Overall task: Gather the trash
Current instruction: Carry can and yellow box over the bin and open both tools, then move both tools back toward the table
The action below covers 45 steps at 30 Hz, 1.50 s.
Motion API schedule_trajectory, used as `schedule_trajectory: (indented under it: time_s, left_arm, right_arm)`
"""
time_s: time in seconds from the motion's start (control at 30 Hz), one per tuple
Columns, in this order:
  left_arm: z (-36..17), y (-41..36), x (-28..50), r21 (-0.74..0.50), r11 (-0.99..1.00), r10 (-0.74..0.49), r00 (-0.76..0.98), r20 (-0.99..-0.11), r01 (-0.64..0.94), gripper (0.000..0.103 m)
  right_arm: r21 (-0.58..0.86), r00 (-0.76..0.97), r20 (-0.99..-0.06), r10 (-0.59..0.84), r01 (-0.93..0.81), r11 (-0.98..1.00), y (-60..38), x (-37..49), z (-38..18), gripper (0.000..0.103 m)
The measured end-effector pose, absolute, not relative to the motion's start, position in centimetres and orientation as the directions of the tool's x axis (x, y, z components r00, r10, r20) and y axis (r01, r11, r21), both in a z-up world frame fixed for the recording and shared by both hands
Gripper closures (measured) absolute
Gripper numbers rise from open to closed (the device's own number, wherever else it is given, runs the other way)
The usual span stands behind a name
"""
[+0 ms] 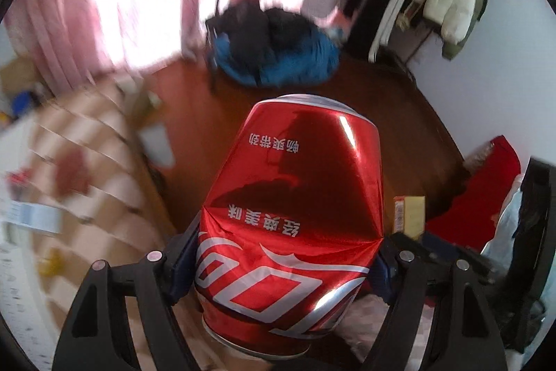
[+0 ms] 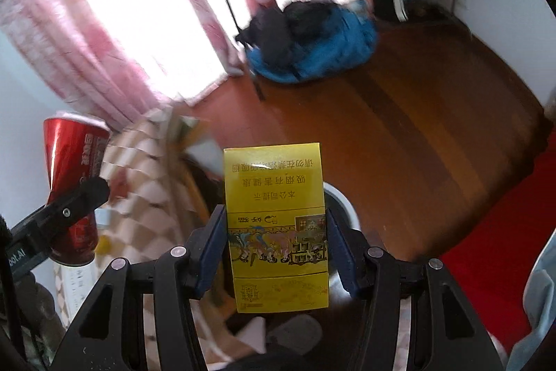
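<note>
Wooden floor (image 2: pixel 434 134) below both grippers, background blurred; blue bag (image 2: pixel 323 51) lies on it beside pink curtain (image 2: pixel 114 33). Left gripper (image 1: pixel 288 263): jaws fairly wide, clamped on dented red cola can (image 1: pixel 295 197), held in the air. Right gripper (image 2: pixel 276 242): jaws about half apart, pads pressing yellow cigarette pack (image 2: pixel 276 225), also held aloft.

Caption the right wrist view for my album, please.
Right gripper clamps a yellow cigarette pack above a wooden floor.

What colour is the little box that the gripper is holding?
Yellow, with a colourful picture band: the box shows best in the right wrist view, clamped in the right gripper.
</note>
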<state>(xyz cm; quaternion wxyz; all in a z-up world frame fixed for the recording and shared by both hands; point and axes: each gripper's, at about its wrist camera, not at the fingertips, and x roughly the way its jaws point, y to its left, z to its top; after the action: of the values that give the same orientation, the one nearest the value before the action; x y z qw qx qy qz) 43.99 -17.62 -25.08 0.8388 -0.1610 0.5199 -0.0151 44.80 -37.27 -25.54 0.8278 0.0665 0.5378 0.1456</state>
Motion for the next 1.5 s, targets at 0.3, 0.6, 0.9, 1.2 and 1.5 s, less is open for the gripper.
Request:
schedule_trajectory:
  time_s: [0.3, 0.6, 0.9, 1.2, 1.5]
  left_arm:
    - [-37.8, -19.5, 49.2, -0.326, 0.924, -0.302, 0.144, -0.942, -0.198, 0.025]
    - [-38.6, -18.4, 48.1, -0.188, 0.956, -0.154, 0.158, -0.975, -0.226, 0.005]
    - [-38.2, -18.3, 45.7, -0.057, 0.977, -0.019, 0.185, -0.983, -0.206, 0.005]
    - [-37.2, -19.6, 44.5, -0.035, 0.980, 0.000, 0.177, -0.984, -0.195, 0.005]
    - [-32.3, -18.9, 42.3, -0.055, 0.976, 0.000, 0.251, -0.968, -0.211, 0.005]
  right_arm:
    - [0.334, 0.176, -0.924, 0.339, -0.056, 0.941, -40.3, 48.7, -39.5, 0.045]
    - [0.394, 0.075, -0.916, 0.394, -0.018, 0.919, -40.2, 50.1, -46.0, 0.013]
    - [0.274, 0.078, -0.958, 0.276, -0.040, 0.961, -39.7, 49.3, -46.2, 0.000]
    - [0.122, 0.066, -0.990, 0.128, -0.093, 0.988, -39.5, 46.7, -44.1, 0.000]
    - [0.105, 0.124, -0.985, 0.118, -0.103, 0.989, -39.7, 44.9, -38.7, 0.000]
